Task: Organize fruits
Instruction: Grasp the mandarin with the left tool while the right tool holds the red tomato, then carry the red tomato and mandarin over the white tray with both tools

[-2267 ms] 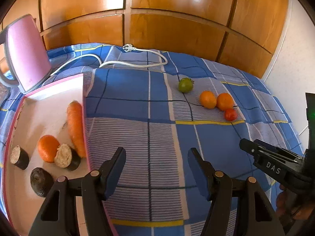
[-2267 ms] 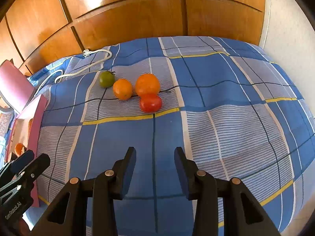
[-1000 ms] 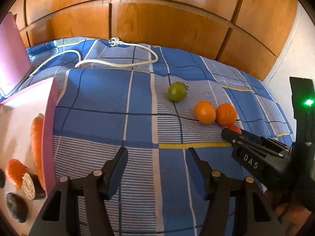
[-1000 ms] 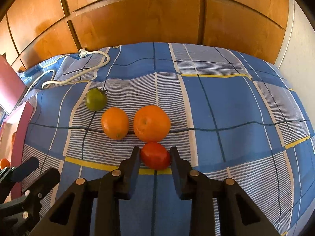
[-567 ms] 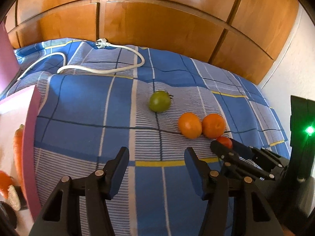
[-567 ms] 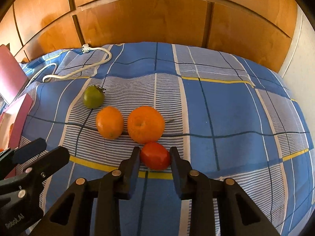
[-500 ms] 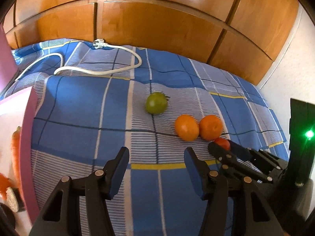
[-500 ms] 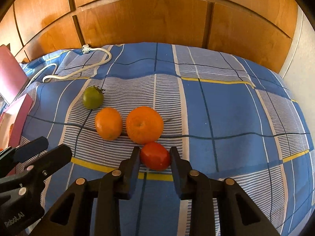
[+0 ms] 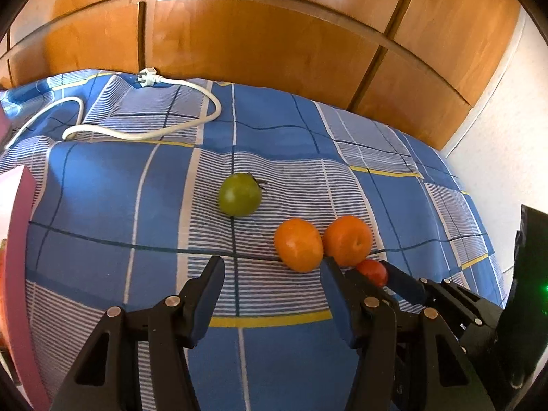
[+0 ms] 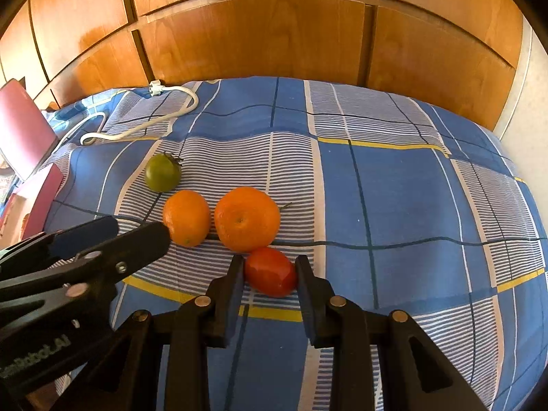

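Observation:
Four fruits lie close together on the blue checked cloth [image 10: 394, 188]. My right gripper [image 10: 270, 270] is shut on the red tomato [image 10: 270, 270], which sits low on the cloth just in front of the big orange [image 10: 246, 222]. The small orange [image 10: 186, 217] and green tomato [image 10: 162, 173] are further left. My left gripper [image 9: 272, 265] is open with nothing between its fingers, just short of the small orange [image 9: 298, 246], and the green tomato [image 9: 239, 194] is beyond. The right wrist view has the left gripper [image 10: 137, 227] reaching in from the left, its near fingertip almost touching the small orange.
A white power cable [image 9: 144, 130] loops across the cloth's far left. A pink tray's rim [image 9: 20, 274] stands at the left edge. Wooden cabinet doors [image 10: 257, 34] close off the back and a white wall [image 9: 507, 109] the right. A pink upright thing [image 10: 20, 126] stands far left.
My left gripper has moved right toward the fruit cluster, and the tray has slid to the view's left edge. My right gripper closed on the red tomato and has stayed there.

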Available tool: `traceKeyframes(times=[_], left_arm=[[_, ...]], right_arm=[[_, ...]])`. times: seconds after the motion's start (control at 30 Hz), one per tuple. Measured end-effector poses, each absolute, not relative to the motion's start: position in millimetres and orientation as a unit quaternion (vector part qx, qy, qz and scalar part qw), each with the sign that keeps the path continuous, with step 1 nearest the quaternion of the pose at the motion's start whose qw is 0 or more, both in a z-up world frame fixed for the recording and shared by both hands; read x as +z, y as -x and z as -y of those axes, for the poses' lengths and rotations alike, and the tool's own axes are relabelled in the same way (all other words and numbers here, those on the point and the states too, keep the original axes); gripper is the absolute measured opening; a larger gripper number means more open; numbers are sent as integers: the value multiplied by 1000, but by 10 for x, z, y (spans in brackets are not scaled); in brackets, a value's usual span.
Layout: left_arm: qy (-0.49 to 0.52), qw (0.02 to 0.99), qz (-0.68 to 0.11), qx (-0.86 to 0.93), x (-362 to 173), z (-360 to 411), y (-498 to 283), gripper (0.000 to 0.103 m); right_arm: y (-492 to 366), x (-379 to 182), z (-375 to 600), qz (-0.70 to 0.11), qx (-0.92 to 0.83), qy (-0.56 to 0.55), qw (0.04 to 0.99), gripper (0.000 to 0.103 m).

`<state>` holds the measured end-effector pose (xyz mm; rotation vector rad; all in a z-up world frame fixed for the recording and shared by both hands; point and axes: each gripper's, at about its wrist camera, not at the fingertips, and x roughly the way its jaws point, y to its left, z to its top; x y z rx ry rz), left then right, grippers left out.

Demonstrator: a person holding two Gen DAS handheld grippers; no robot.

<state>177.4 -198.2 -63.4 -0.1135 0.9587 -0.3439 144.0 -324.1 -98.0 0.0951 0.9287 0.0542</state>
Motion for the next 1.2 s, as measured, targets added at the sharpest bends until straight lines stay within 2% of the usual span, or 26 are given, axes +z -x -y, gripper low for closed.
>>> traceKeyframes(times=[0.3,0.5,0.57,0.6,1.2], left_arm=[[61,867,-464,-170,-692,2089,-1866,57],[71,863,-471,-169,-784,2127,-1973,43],[74,861,-473,-172,-793,2127,-1986,34],[75,861,-473,-171,-796,2116,-1986,32],[61,862,-471,-175,-770,1808,-1533,30]], right_arm=[[-1457,-978,3247,-443,36,-37,895,30],[-1455,-989,3250,-440,39,-37,897,30],[-1459,-990,3248,-439,38,-38,897,30],[-1459,-990,3245,-439,38,-38,897,30],[-1293,-969,3184,-451,29,-43,891,29]])
